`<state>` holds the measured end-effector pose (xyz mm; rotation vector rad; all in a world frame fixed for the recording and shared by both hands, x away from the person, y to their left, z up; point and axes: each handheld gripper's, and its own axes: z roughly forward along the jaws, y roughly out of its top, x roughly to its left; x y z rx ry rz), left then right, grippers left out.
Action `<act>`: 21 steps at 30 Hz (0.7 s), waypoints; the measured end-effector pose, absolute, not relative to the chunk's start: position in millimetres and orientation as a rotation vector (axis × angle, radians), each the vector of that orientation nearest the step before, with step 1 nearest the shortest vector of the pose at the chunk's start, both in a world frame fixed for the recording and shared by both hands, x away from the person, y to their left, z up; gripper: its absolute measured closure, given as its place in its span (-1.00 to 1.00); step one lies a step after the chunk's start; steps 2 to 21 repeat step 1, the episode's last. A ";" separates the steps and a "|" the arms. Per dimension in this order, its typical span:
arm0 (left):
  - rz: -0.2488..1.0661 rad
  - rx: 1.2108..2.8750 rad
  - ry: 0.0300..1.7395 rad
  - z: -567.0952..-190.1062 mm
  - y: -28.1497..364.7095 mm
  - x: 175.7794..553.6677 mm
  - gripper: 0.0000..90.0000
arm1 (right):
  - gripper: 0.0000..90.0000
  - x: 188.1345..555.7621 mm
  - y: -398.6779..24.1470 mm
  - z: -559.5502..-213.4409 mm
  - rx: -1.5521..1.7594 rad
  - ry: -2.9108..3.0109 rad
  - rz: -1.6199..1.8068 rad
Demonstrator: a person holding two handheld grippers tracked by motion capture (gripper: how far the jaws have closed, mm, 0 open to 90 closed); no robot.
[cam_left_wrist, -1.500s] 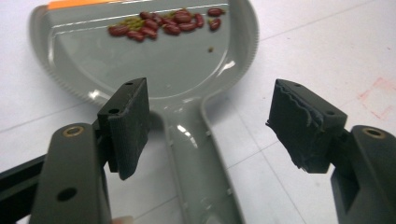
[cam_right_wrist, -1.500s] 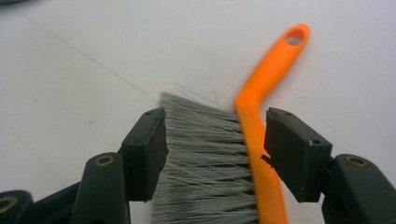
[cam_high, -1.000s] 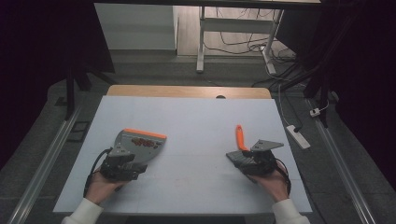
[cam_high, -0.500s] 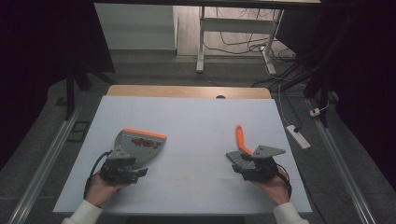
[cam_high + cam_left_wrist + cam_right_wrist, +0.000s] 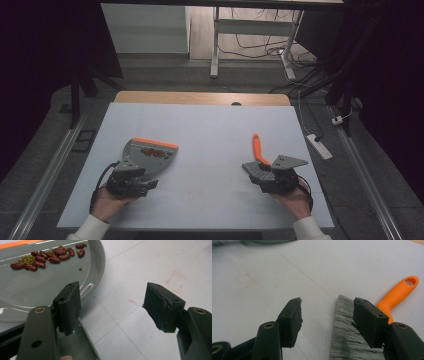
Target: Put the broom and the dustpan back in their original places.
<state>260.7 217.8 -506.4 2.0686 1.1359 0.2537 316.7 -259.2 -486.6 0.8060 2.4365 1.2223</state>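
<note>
High view. A white table (image 5: 210, 130) carried two tools. The grey dustpan (image 5: 147, 156), with an orange strip along its far edge, lay at about eight o'clock from the table's middle; a small heap of beans (image 5: 150, 151) sat on its tray just inside that strip. The left gripper (image 5: 131, 178), held in the left hand (image 5: 107, 200), lay at the pan's six o'clock edge, touching or overlapping it. At about four o'clock from the table's middle lay the brush (image 5: 257, 159), its orange handle pointing toward twelve o'clock. The right gripper (image 5: 272, 177), in the right hand (image 5: 295, 197), sat at the brush's six o'clock end, over the bristles.

Left gripper view. The jaws stood partly apart with bare table between them and clasped nothing. The left-hand pad overlapped the dustpan's ribbed rim (image 5: 96, 286); whether it touched the rim could not be told. Red kidney beans (image 5: 47, 257) and a few small green ones lay on the pan at eleven o'clock.

Right gripper view. The jaws stood wide apart and clasped nothing. The grey bristles (image 5: 344, 332) lay against the inner side of the right-hand pad, and the orange handle (image 5: 398, 293), with a hanging hole at its tip, ran away toward one o'clock.
</note>
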 end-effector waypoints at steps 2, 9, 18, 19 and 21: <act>0.255 2.069 1.135 -506.4 217.7 260.7 -0.31 | -0.11 316.8 -259.2 -486.6 0.805 2.437 1.223; 0.255 2.069 1.135 -506.4 217.7 260.7 -0.31 | -0.11 316.8 -259.2 -486.6 0.805 2.437 1.223; 0.255 2.069 1.135 -506.4 217.7 260.7 -0.31 | -0.11 316.8 -259.2 -486.6 0.805 2.437 1.223; 0.255 2.069 1.135 -506.4 217.7 260.7 -0.31 | -0.11 316.8 -259.2 -486.6 0.805 2.437 1.223; 0.255 2.069 1.135 -506.4 217.7 260.7 -0.31 | -0.11 316.8 -259.2 -486.6 0.805 2.437 1.223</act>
